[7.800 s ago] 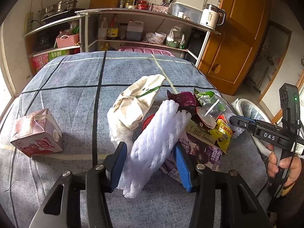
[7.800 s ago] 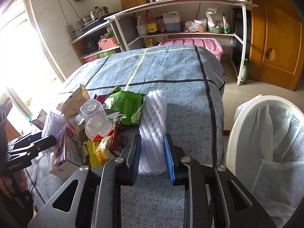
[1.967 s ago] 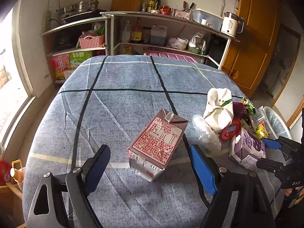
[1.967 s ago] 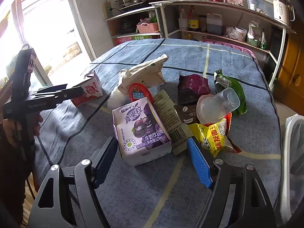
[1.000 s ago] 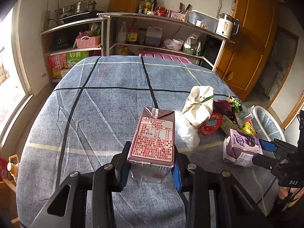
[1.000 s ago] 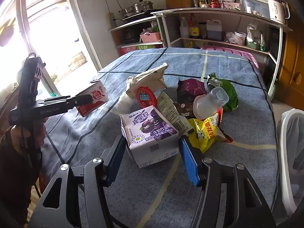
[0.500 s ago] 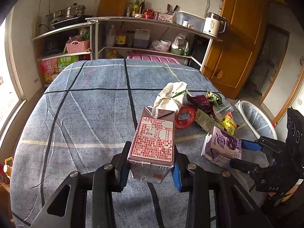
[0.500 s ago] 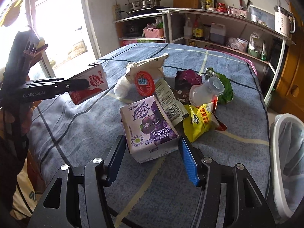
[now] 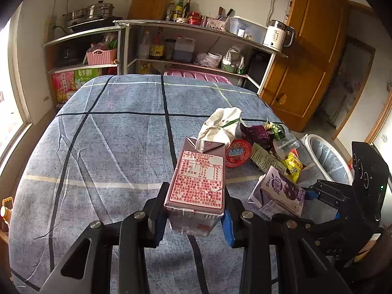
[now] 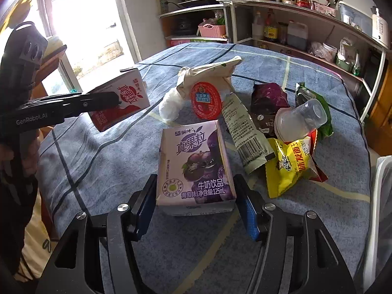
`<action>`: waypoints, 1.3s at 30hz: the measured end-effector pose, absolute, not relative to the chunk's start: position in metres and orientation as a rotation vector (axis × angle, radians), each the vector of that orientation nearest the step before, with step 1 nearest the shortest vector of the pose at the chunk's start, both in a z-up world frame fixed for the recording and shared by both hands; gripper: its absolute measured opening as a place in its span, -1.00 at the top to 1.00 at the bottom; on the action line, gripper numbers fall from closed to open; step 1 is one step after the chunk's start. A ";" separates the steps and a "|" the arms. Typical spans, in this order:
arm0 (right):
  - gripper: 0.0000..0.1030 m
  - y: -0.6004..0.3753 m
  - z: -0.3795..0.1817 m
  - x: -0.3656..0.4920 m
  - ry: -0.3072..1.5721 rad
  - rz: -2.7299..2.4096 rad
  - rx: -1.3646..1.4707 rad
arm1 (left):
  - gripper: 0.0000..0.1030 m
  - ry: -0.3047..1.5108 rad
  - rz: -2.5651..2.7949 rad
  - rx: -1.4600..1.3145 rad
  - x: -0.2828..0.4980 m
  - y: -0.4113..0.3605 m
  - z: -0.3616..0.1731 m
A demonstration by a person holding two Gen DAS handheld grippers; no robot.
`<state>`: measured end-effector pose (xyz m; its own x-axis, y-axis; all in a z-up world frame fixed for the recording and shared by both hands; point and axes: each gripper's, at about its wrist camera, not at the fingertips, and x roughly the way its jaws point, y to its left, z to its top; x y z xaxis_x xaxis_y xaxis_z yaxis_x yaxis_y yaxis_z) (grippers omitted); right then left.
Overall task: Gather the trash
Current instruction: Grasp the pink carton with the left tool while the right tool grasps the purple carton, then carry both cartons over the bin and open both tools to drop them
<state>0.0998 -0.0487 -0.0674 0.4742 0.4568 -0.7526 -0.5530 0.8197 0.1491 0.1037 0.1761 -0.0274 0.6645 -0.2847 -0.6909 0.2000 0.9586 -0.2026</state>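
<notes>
Above blue checked surface (image 9: pixel 110 147), left claw (image 9: pixel 193 216) clamping red milk carton (image 9: pixel 199 183), lifted. Right claw (image 10: pixel 196 210) straddling purple carton (image 10: pixel 196 164), fingers just beside its sides, grip unclear. Wrappers, cup (image 10: pixel 301 120), red lid (image 10: pixel 205 100) waiting; bin (image 9: pixel 328 161) beside surface edge.

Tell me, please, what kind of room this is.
Most likely a home kitchen or dining room. Open shelves hold sauce bottles, a steamer pot and an electric kettle, and a table under a blue checked cloth fills the middle.
</notes>
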 end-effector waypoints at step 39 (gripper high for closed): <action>-0.15 -0.283 -0.009 0.050 0.733 0.108 0.131 | 0.27 0.741 -0.691 0.064 0.110 -0.090 0.013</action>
<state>0.0498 -0.2828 -0.0087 0.7380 0.1435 -0.6594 -0.0519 0.9863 0.1566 0.1104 -0.0902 0.0127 0.5295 -0.5562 -0.6405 0.5999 0.7794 -0.1808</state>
